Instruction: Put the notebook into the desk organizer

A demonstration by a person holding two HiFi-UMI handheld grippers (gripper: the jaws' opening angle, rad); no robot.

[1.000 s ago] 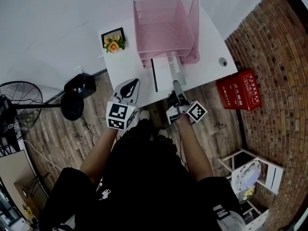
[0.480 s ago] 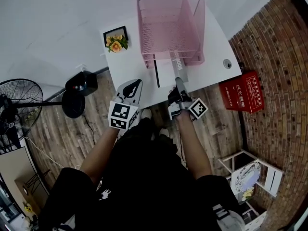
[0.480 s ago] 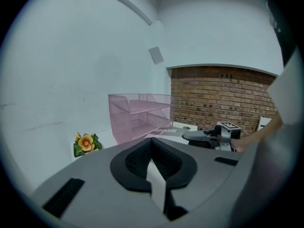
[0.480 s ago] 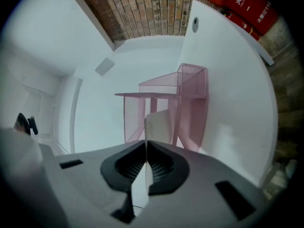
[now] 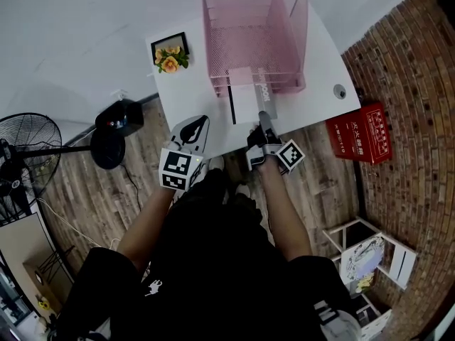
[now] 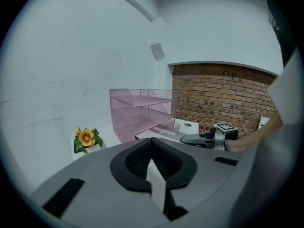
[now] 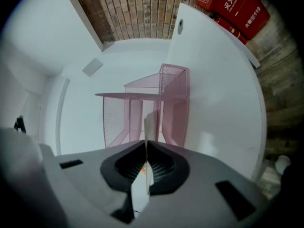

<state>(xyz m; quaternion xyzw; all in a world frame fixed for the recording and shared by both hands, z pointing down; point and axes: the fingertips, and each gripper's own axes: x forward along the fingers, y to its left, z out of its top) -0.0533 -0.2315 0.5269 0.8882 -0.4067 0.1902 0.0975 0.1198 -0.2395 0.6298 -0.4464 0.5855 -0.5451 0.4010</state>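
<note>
One level push: keeping right tongs [image 5: 262, 119] clamped on the thin white notebook [image 5: 244, 96], left tongs [image 5: 194, 128] closed and idle, slide straight into pink mesh desk organizer [image 5: 294, 42], upper centre.

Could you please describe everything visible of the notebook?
The notebook is thin and flat, with a pale cover, a dark stripe along one side and a grey printed band. It lies flat over the white desk, its far end in the pink mesh organizer's lowest tier, its near edge pinched in the right gripper's shut jaws.
</note>
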